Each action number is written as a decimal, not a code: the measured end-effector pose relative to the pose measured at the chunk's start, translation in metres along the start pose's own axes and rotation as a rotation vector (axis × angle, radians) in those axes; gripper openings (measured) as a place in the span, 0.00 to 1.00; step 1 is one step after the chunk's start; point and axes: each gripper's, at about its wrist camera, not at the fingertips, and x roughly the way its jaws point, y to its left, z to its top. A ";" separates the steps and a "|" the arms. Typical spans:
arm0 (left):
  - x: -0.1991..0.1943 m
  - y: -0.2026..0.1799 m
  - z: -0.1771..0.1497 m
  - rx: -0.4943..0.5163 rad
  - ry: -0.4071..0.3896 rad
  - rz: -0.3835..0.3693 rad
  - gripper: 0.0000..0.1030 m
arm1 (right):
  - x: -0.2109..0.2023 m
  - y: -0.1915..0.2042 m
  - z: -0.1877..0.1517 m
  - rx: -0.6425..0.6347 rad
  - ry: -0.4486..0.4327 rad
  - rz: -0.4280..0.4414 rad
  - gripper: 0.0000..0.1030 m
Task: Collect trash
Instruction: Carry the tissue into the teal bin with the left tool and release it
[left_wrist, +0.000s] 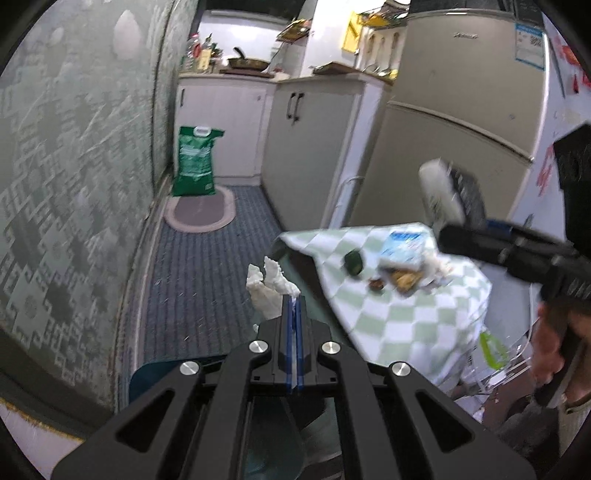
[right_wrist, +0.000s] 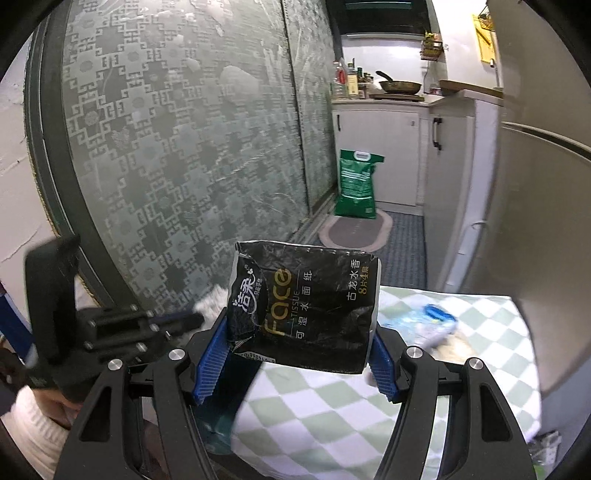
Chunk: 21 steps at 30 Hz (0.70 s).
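Note:
My left gripper (left_wrist: 294, 301) is shut on a crumpled white tissue (left_wrist: 271, 290), held beyond the left edge of the table with the green-and-white checked cloth (left_wrist: 388, 325). My right gripper (right_wrist: 297, 332) is shut on a black tissue pack (right_wrist: 303, 306), its blue pads (right_wrist: 212, 350) pressing both sides, above the cloth (right_wrist: 332, 406). In the left wrist view the pack (left_wrist: 439, 192) hangs over the table's far right. On the cloth lie a blue-and-white wrapper (left_wrist: 404, 247), a small green piece (left_wrist: 354, 262) and food scraps (left_wrist: 404, 279). The wrapper (right_wrist: 424, 321) also shows in the right wrist view.
A patterned glass sliding door (left_wrist: 74, 166) runs along the left. A green sack (left_wrist: 195, 162) stands beside an oval mat (left_wrist: 201, 210) on the blue floor. White cabinets (left_wrist: 306, 147) and a fridge (left_wrist: 454, 110) line the right. Something dark teal (left_wrist: 147, 380) sits below my left gripper.

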 end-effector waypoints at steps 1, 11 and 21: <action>0.001 0.006 -0.005 0.000 0.013 0.015 0.02 | 0.002 0.005 0.000 0.006 0.001 0.012 0.66; 0.033 0.047 -0.055 -0.029 0.170 0.091 0.02 | 0.044 0.045 -0.012 -0.024 0.078 0.075 0.66; 0.062 0.077 -0.101 -0.100 0.323 0.080 0.02 | 0.075 0.087 -0.017 -0.055 0.134 0.124 0.66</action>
